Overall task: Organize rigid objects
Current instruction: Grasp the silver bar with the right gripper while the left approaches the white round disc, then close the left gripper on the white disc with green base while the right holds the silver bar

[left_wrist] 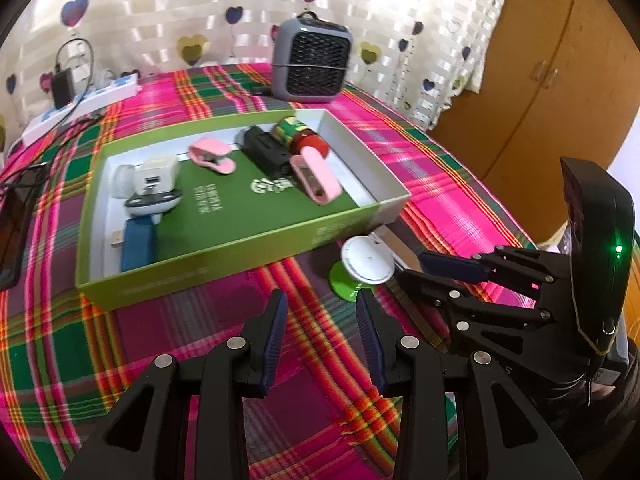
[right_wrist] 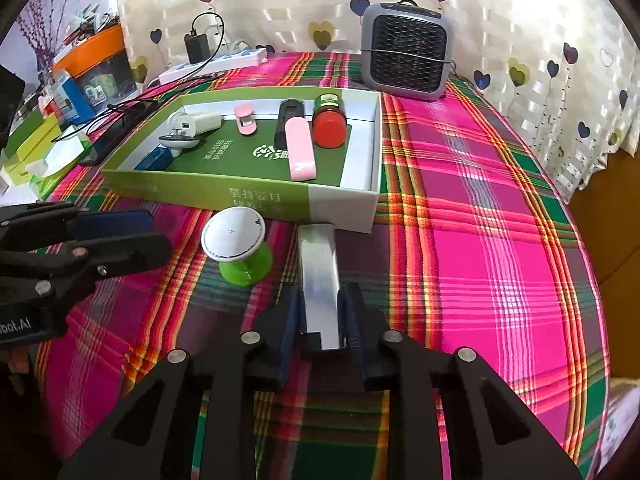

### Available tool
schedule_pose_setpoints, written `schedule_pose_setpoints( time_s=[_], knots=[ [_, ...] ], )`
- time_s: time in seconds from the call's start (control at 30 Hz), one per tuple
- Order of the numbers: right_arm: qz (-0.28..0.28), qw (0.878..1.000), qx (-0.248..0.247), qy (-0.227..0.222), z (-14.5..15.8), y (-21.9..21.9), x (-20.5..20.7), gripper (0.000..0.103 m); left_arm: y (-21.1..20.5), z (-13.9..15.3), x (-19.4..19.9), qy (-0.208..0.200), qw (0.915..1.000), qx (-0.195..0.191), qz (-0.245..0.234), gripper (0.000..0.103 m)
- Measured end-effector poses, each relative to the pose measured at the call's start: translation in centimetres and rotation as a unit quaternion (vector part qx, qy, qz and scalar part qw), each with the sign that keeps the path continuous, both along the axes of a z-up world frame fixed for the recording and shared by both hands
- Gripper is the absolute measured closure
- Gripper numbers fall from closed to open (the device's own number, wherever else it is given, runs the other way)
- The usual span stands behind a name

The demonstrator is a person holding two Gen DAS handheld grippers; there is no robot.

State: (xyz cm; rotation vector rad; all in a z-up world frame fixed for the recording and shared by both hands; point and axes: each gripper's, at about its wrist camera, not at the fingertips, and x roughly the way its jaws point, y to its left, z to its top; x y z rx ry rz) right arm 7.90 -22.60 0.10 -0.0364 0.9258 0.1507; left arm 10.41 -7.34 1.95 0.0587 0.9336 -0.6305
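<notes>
A green and white box (left_wrist: 192, 264) (right_wrist: 200, 194) lies on the plaid cloth and holds several items: a pink case (right_wrist: 302, 154), a red-lidded jar (right_wrist: 329, 124), a black block (right_wrist: 289, 118), a pink clip (right_wrist: 245, 118), a white charger (right_wrist: 196, 124) and a blue item (left_wrist: 138, 246). A white-topped green stand (right_wrist: 236, 244) (left_wrist: 362, 270) sits on the cloth before the box. My right gripper (right_wrist: 320, 304) is shut on a silver bar (right_wrist: 320, 272) lying beside the stand. My left gripper (left_wrist: 322, 312) is open and empty, left of the stand.
A grey heater (right_wrist: 406, 54) stands behind the box. A power strip with a black adapter (right_wrist: 212, 62) lies at the back left. Boxes and clutter (right_wrist: 60, 112) sit off the left edge. A wooden cabinet (left_wrist: 552, 80) is at the right.
</notes>
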Motion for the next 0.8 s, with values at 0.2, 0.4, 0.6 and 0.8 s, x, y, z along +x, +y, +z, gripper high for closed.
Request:
schedule_pose_setpoints(
  time_s=[0.2,0.4,0.6,0.8],
  knots=[
    [-0.006,1.000,0.009,-0.002,-0.1,-1.1,0.0,0.079,-1.5,0.2,0.0,-0.006,0.9998,0.010,-0.013,0.065],
    [-0.014,1.000,0.011,-0.002,0.0,-2.4,-0.2,0.079,-3.5,0.0,0.4,-0.007,0.9995,0.021,-0.023,0.064],
    [-0.014,1.000,0.020,-0.003,0.0,-3.1,-0.4,0.079,-4.8,-0.2,0.9,-0.014,0.9990,0.037,-0.021,0.064],
    [-0.011,1.000,0.026,-0.005,0.0,-3.2,-0.4,0.079,-5.3,-0.5,1.4,-0.010,0.9989,0.044,-0.013,0.064]
  ],
)
